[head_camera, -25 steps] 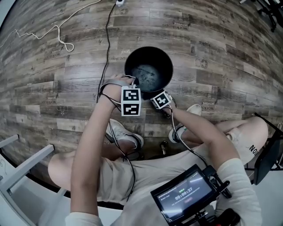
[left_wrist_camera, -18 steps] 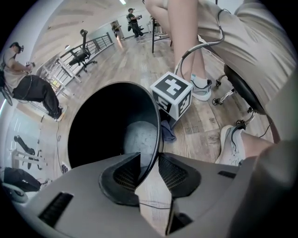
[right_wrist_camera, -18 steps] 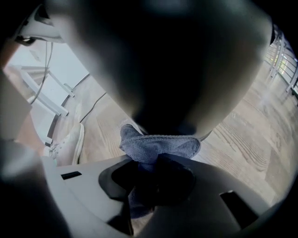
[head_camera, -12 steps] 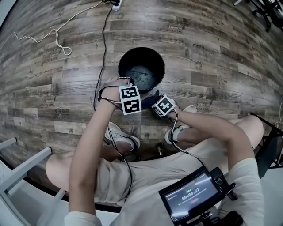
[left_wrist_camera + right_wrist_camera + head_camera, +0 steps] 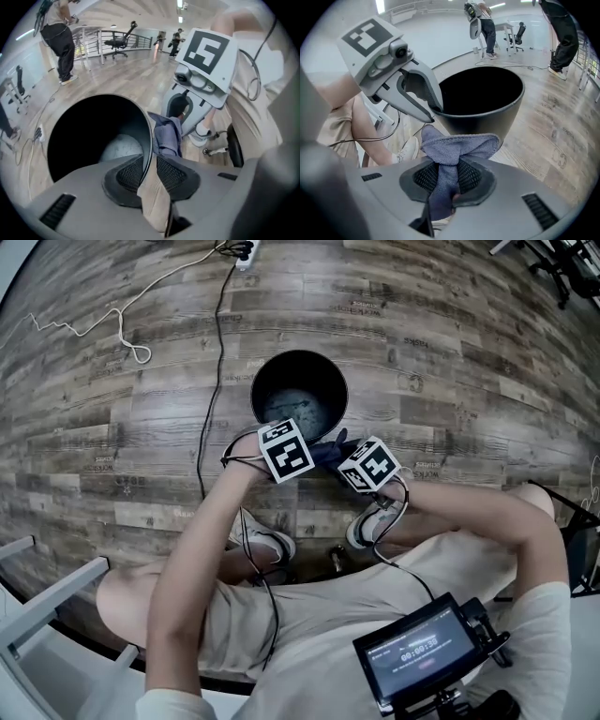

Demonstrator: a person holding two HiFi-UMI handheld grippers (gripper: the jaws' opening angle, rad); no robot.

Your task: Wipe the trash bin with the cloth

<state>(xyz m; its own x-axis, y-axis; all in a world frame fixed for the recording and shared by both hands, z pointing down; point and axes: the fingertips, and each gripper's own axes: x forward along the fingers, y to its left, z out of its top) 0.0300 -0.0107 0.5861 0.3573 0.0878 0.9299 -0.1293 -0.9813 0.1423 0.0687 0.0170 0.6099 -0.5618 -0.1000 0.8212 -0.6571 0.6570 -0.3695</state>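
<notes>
Trash bin (image 5: 269, 371) steadied at its rim, our left gripper (image 5: 150, 169) having just closed on it; our right gripper (image 5: 448, 176) clamps the cloth (image 5: 460, 145), which likely needs wall contact next.

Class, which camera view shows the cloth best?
The right gripper view: the cloth bunches close up, clamped by the right gripper. The left gripper view shows one fold beside the trash bin; the head view, a dark scrap.
</notes>
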